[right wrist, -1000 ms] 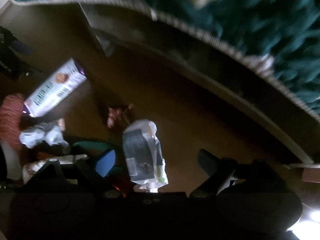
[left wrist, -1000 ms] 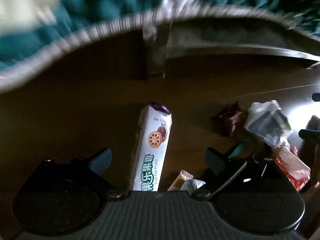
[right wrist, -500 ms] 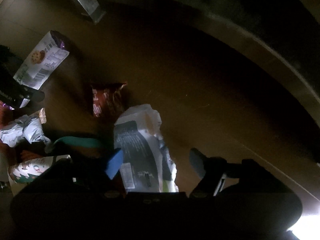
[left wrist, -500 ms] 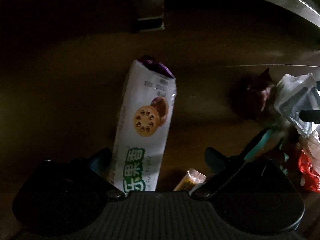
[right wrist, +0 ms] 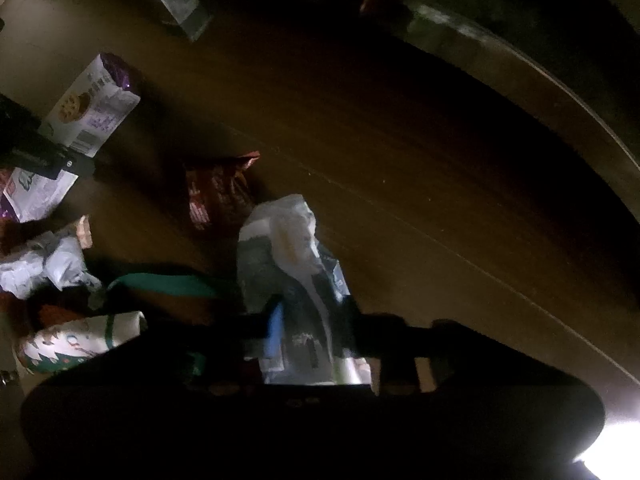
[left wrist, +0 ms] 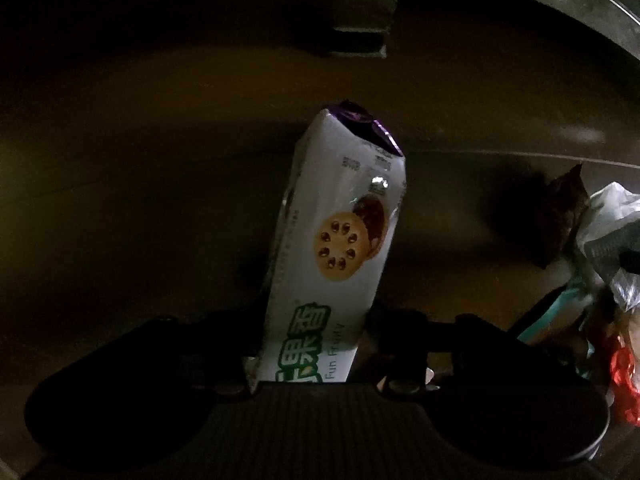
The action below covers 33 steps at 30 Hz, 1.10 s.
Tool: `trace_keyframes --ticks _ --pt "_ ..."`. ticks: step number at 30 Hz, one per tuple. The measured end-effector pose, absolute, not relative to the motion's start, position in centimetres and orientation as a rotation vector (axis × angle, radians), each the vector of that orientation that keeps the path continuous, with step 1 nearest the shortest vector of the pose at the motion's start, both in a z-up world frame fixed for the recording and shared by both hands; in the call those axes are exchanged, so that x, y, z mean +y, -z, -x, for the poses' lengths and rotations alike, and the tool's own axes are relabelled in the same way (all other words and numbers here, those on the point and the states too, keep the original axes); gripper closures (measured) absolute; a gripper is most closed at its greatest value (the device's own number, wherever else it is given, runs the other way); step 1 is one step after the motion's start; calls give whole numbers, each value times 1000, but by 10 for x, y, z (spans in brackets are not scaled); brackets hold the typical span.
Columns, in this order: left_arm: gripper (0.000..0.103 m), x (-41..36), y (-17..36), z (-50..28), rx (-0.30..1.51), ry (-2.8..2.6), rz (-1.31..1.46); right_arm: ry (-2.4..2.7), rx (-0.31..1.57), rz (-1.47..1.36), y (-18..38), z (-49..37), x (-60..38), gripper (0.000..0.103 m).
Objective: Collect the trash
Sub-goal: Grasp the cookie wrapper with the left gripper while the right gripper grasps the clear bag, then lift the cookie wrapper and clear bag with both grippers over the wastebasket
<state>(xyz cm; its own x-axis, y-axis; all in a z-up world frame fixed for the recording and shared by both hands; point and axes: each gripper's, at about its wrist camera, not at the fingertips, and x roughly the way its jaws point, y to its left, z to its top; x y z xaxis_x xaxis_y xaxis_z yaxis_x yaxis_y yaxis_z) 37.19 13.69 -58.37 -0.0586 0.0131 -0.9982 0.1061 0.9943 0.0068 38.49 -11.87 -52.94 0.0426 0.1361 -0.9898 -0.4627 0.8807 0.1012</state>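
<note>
My left gripper [left wrist: 314, 320] is shut on a long white biscuit packet [left wrist: 336, 248] with a purple end and a biscuit picture, lying on the brown wooden floor [left wrist: 140, 200]. The packet also shows in the right wrist view [right wrist: 90, 106], with the left gripper's dark body across it. My right gripper [right wrist: 310, 320] is shut on a crumpled grey and white wrapper [right wrist: 292, 264]. That wrapper shows at the right edge of the left wrist view [left wrist: 612, 236].
More trash lies on the floor: a dark red wrapper [right wrist: 218, 192], a crumpled white wrapper [right wrist: 44, 264], a teal strip [right wrist: 168, 284], a white and green printed cup [right wrist: 76, 340], a red packet [left wrist: 624, 384]. A dark furniture leg [left wrist: 360, 12] and rail stand ahead.
Both grippers moved down and forward and closed: the left on the biscuit packet, the right on the grey and white wrapper. The teal blanket has left the views.
</note>
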Motion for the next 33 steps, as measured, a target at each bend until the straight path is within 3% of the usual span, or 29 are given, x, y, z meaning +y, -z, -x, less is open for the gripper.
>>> trace_keyframes --ticks 3,16,33 --pt "61 137 575 -371 1607 70 -86 -461 1437 271 520 -382 -122 100" --pt "62 126 490 -364 1531 158 6 -353 1340 151 421 -369 -139 101" --pt "62 78 214 -316 1200 323 -17 -368 1075 -58 177 -278 -192 101"
